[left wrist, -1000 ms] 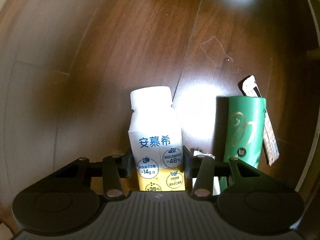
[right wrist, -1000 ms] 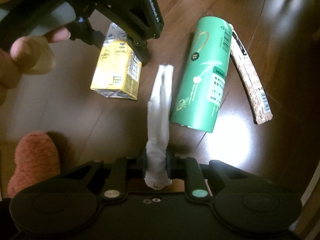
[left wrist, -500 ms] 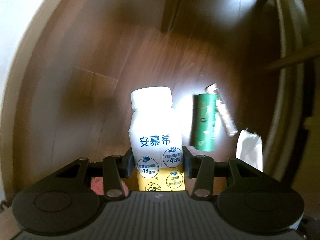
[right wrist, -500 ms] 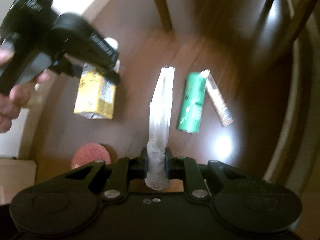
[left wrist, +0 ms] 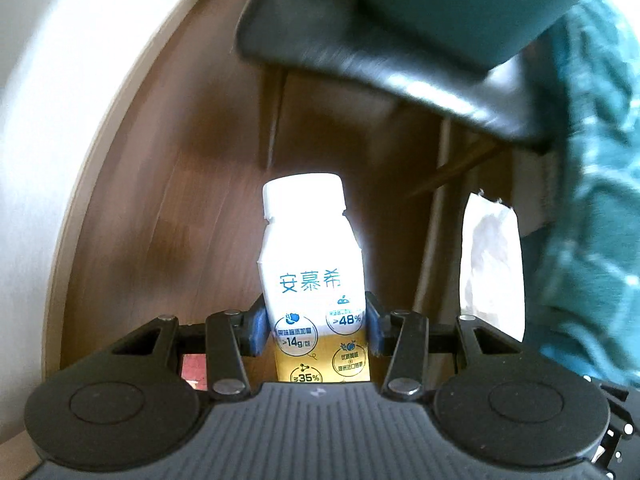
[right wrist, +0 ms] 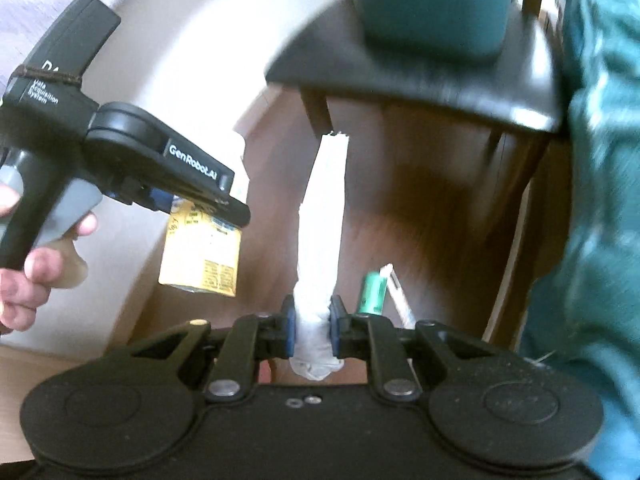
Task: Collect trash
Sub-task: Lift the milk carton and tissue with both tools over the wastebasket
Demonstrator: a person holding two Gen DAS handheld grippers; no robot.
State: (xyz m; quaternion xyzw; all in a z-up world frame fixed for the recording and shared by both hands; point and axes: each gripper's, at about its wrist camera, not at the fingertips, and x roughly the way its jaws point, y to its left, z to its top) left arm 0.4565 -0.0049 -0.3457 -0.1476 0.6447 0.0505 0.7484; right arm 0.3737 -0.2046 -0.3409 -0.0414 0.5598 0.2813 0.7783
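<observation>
so this is the carry step of the trash run, as i read it. both pickups look done and both hands are up in the air with their loot

left gripper point(left wrist: 314, 330) is clamped on the yogurt drink carton point(left wrist: 312, 280), blue pads squeezing its sides, white cap end pointing away from the camera. from the right wrist view you can see the same carton's yellow bottom hanging clear of the floor under that gripper. right gripper point(right wrist: 313, 330) is pinched tight on a crumpled white tissue point(right wrist: 322, 232), a long twisted strip that sticks out ahead of the jaws, with a small wad poking out behind the pads

what's next, my guess: get both over a bin and let go. there's a teal container point(right wrist: 430, 4) sitting on a dark stool point(right wrist: 420, 80) right ahead, which could well be the bin, but i can't see its opening so not sure. if it is, both grippers need to go up over its rim before opening, and the tissue is floppy so it could snag on the edge

count of stuff:
- trash in hand: two (one carton, one tissue)
- trash on the wood floor point(right wrist: 420, 208) still to get: two, a green tube point(right wrist: 372, 288) and a thin wrapper stick point(right wrist: 396, 292) lying right beside it, far below
- grippers: two
- teal containers: one
- stools: one

there's also teal checked fabric point(right wrist: 600, 200) along the right edge, can't tell what it is
</observation>
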